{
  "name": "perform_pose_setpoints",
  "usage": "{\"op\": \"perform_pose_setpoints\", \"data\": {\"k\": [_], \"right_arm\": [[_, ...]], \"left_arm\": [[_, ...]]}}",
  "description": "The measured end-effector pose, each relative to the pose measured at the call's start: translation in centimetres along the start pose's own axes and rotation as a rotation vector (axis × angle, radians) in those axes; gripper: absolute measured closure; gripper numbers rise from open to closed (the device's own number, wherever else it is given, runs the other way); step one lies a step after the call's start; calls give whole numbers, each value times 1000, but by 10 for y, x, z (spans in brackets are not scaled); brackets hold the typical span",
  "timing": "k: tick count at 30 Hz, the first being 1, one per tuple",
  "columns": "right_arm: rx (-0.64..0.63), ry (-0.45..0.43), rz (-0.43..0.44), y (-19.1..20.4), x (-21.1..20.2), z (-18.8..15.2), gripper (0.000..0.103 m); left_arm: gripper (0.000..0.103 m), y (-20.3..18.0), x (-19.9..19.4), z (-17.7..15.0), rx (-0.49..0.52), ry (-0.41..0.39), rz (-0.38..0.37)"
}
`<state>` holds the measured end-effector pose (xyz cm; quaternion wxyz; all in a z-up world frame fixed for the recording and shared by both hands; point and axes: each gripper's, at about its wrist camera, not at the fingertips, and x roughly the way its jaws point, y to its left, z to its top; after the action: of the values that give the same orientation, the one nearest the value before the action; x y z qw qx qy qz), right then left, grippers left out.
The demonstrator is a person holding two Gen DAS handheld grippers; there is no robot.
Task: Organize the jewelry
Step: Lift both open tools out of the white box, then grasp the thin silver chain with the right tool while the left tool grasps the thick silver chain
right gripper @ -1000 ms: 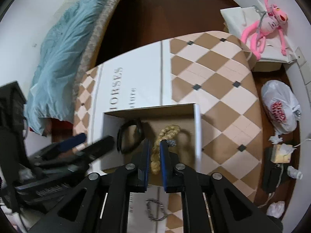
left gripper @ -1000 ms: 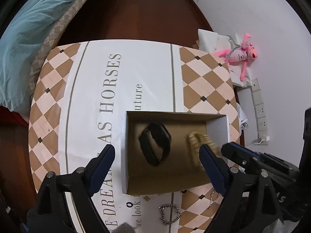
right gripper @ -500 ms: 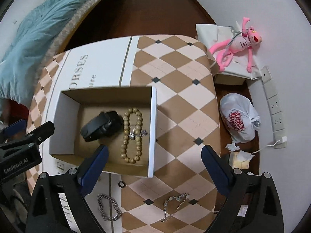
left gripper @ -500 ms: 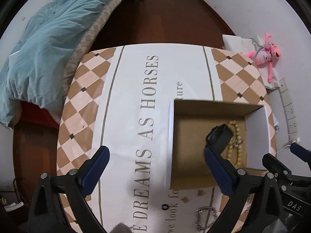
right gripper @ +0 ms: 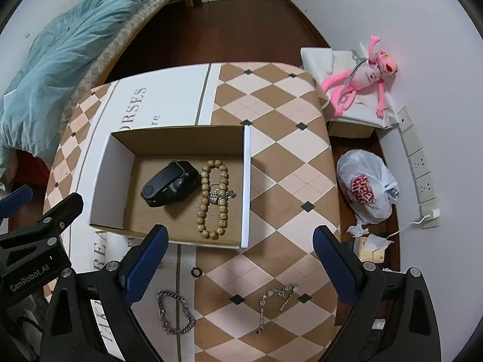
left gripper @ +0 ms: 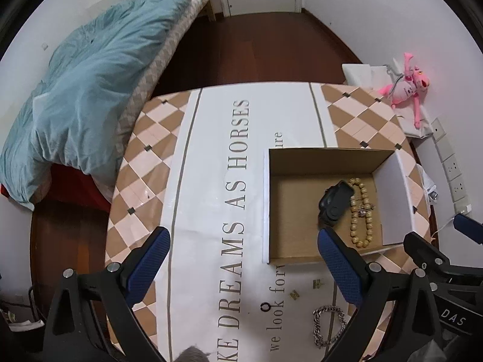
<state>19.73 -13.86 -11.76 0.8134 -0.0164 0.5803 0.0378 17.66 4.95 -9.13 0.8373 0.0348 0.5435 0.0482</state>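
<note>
An open cardboard box (right gripper: 246, 181) stands on the table and holds a black wristband (right gripper: 169, 184) and a wooden bead bracelet (right gripper: 212, 199); the box (left gripper: 265, 199), wristband (left gripper: 335, 202) and beads (left gripper: 360, 211) also show in the left wrist view. In front of the box lie a silver chain bracelet (right gripper: 175, 310), a thin silver chain (right gripper: 276, 301) and a small ring (right gripper: 196, 271). My right gripper (right gripper: 238, 256) is open and empty above the table's near side. My left gripper (left gripper: 244, 259) is open and empty, left of the box.
The table (right gripper: 283, 114) has a checked cloth with printed lettering. A bed with a blue quilt (left gripper: 75, 90) stands to the left. On the right are a pink plush toy (right gripper: 362, 75), a white plastic bag (right gripper: 365, 193) and wall sockets (right gripper: 422, 175). Two small gold pieces (left gripper: 305, 289) lie near the ring (left gripper: 265, 306).
My right gripper let go of the bead bracelet in the box, opened wide and pulled back. Both grippers rose and drew away from the box.
</note>
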Motion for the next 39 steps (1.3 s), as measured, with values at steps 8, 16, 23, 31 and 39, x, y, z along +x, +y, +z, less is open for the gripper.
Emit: {"op": "perform_pose_setpoints", "data": {"k": [8,16,23,31,39], "right_arm": [[7,-87,-7,1,-47,-13,5],[32,-159,23,2,-90,-28,5],[77,-123,18,-15,-87,-59,5],[170,76,-1,-57,1,-110,5],[219,120,2,-72,73,-119,13]], "left_arm": [[3,7,-45,-13,-9,-94,-8],[3,21,-81,-28,-36,-141,-33],[3,22,-73,-55,-50,-122,-13],[3,-14,-11,-109,-13,53,-18],[3,-35,34,-126,-2,153,23]]}}
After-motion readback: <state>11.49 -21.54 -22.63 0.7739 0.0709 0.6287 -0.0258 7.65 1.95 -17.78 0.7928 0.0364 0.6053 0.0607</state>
